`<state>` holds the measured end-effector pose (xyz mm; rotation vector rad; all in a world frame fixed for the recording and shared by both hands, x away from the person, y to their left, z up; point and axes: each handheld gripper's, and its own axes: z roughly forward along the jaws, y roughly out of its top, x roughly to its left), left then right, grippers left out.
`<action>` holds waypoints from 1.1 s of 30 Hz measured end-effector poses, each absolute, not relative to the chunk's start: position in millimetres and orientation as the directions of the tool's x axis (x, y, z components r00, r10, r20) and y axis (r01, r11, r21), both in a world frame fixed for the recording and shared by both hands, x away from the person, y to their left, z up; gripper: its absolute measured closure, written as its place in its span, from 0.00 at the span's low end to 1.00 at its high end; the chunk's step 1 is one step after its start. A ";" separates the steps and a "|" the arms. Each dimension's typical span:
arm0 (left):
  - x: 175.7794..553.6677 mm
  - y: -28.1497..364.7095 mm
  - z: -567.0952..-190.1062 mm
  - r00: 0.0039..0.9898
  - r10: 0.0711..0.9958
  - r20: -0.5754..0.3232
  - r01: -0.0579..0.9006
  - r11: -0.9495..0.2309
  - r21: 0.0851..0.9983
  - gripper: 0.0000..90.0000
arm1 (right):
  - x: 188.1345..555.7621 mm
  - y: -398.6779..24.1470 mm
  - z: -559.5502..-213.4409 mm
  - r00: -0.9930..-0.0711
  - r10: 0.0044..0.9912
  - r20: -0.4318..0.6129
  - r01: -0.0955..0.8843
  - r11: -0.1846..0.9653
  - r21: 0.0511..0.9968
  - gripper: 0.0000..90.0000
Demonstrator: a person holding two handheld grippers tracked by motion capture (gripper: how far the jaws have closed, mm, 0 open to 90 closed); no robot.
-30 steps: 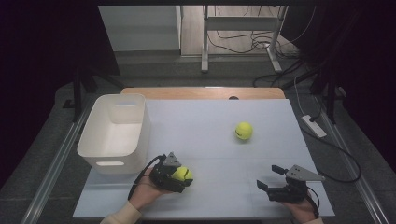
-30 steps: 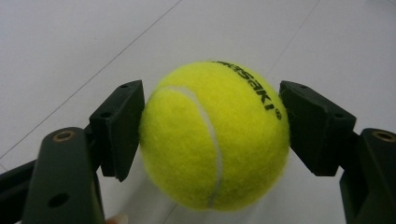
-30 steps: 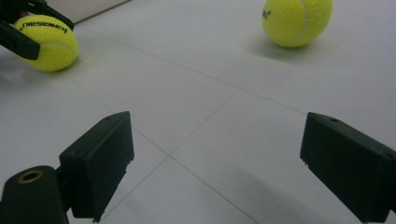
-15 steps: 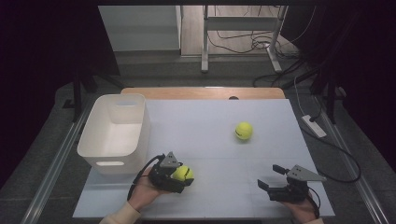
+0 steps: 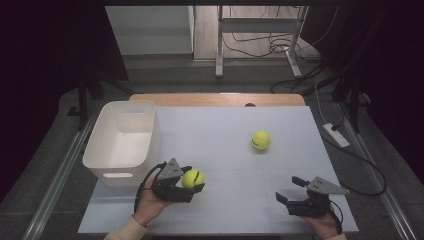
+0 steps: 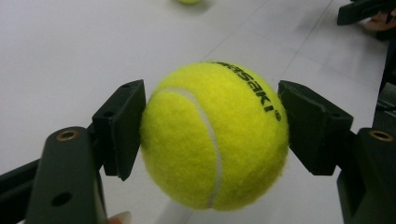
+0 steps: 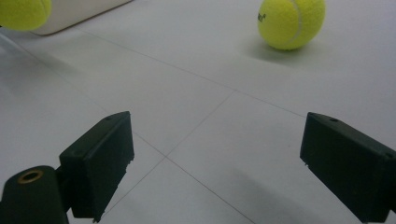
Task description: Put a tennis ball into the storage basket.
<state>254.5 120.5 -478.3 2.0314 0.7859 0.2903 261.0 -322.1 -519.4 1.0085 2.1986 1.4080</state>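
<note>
My left gripper (image 5: 194, 181) is shut on a yellow tennis ball (image 5: 192, 178), held a little above the table near its front left. In the left gripper view both black pads press the sides of that ball (image 6: 215, 135). A second tennis ball (image 5: 261, 140) lies on the white table right of centre, also in the right gripper view as the ball (image 7: 291, 22) at top right. My right gripper (image 5: 289, 190) rests at the front right, open, its jaws wide apart over bare table (image 7: 215, 158).
A white plastic bin (image 5: 125, 140) stands on the left side of the table, just behind the left hand. A wooden board edge (image 5: 220, 99) runs along the far side. Cables and a power strip (image 5: 336, 135) lie on the floor to the right.
The left hand has lifted the tennis ball slightly off the table and drawn it a touch nearer. The right gripper and the far ball have stayed put.
</note>
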 end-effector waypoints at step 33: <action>241.5 146.3 -447.2 0.732 0.677 -0.072 0.321 -0.250 0.913 0.31 | 259.9 -323.0 -518.4 -0.684 0.724 0.085 0.378 0.252 0.891 0.11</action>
